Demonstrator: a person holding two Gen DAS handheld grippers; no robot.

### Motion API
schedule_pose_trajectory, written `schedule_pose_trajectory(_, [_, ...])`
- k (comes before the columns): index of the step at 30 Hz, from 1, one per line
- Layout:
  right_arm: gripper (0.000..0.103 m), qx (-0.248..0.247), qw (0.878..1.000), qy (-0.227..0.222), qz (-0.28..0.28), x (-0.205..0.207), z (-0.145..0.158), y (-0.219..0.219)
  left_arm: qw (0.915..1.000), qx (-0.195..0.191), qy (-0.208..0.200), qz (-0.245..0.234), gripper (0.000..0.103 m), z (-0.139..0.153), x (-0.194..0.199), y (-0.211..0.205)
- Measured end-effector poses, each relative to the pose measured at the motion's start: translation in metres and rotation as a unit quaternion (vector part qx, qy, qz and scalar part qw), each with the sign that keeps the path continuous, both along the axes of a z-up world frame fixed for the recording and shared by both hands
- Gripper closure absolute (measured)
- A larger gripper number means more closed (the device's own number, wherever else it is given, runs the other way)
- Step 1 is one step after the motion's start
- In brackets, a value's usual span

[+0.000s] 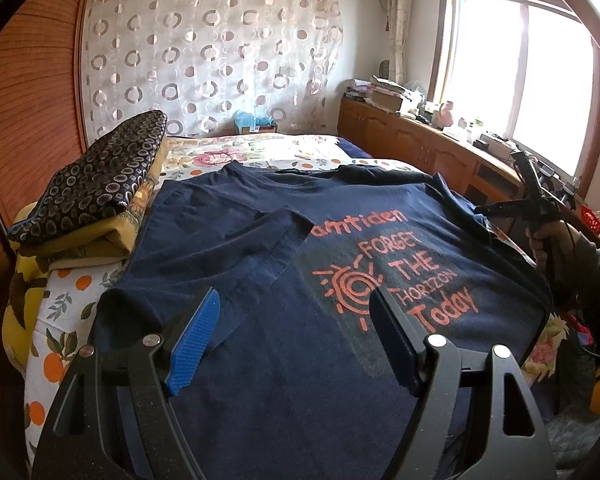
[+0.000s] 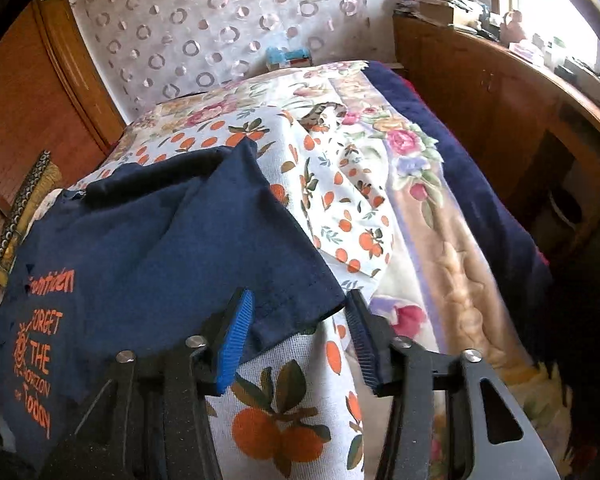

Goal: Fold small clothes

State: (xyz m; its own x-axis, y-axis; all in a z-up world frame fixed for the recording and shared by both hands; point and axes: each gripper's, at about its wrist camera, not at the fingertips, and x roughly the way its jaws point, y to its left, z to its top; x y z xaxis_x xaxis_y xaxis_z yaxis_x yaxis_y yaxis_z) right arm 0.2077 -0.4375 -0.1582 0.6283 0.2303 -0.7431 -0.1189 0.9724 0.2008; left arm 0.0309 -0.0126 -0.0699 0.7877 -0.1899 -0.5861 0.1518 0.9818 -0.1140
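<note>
T-shirt (image 1: 300, 248) on orange-print bedsheet (image 2: 268, 412)

Bed (image 2: 452, 216) w/ orange-print sheet (image 2: 356, 216): navy tee (image 1: 284, 264) spread flat (folded stack (image 1: 96, 188) beside).

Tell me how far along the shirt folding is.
Done: the shirt lies print-up on the bed, with its left sleeve folded in over the chest. In hand: the right gripper is open around the right sleeve's hem, not yet clamped; the left gripper hovers open. Left: the right sleeve and the body folds.
</note>
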Motion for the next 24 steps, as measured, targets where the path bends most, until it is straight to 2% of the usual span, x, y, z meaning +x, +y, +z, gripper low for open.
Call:
schedule_pose_trajectory(1, [0.085,-0.016,1.000,-0.009,0.001,-0.002,0.003,0.004,1.0000,0.000,0.000,0.000,0.025,0.000,0.000,0.000])
schedule_pose_trajectory(2, [0.096,-0.036,0.999,-0.016,0.002,-0.004,0.004,0.004,1.0000,-0.001,0.000,0.001,0.025,-0.001,-0.001,0.001])
schedule_pose_trajectory(4, [0.098,-0.050,0.998,-0.032,0.020,-0.003,0.004,0.010,1.0000,-0.001,0.000,0.001,0.025,-0.001,-0.001,0.001])
schedule_pose_trajectory(7, [0.099,-0.062,0.995,-0.064,0.052,-0.012,0.017,0.029,1.0000,-0.001,0.000,0.001,0.025,-0.001,0.000,0.001])
schedule_pose_trajectory(13, [0.099,-0.045,0.983,-0.115,0.138,-0.019,0.055,0.095,1.0000,-0.002,0.000,0.002,0.025,-0.002,-0.001,0.003])
schedule_pose_trajectory(17, [0.099,-0.037,0.972,-0.131,0.193,-0.013,0.072,0.146,1.0000,-0.004,-0.002,0.004,0.025,-0.001,-0.002,0.007])
schedule_pose_trajectory(19, [0.099,-0.039,0.970,-0.130,0.201,-0.005,0.076,0.165,1.0000,-0.005,-0.002,0.007,0.025,-0.001,-0.003,0.009])
schedule_pose_trajectory(20, [0.098,-0.042,0.970,-0.129,0.203,-0.002,0.078,0.173,1.0000,-0.005,-0.002,0.007,0.025,-0.001,-0.003,0.010])
schedule_pose_trajectory(22, [0.075,-0.053,0.969,-0.130,0.202,0.002,0.078,0.180,1.0000,-0.004,-0.001,0.009,0.025,-0.001,-0.004,0.012])
schedule_pose_trajectory(23, [0.058,-0.058,0.970,-0.131,0.196,0.002,0.079,0.179,0.9999,-0.004,-0.002,0.009,0.025,0.000,-0.004,0.012])
schedule_pose_trajectory(24, [0.057,-0.060,0.971,-0.132,0.191,0.000,0.077,0.175,0.9999,-0.004,-0.003,0.010,0.025,0.000,-0.005,0.013])
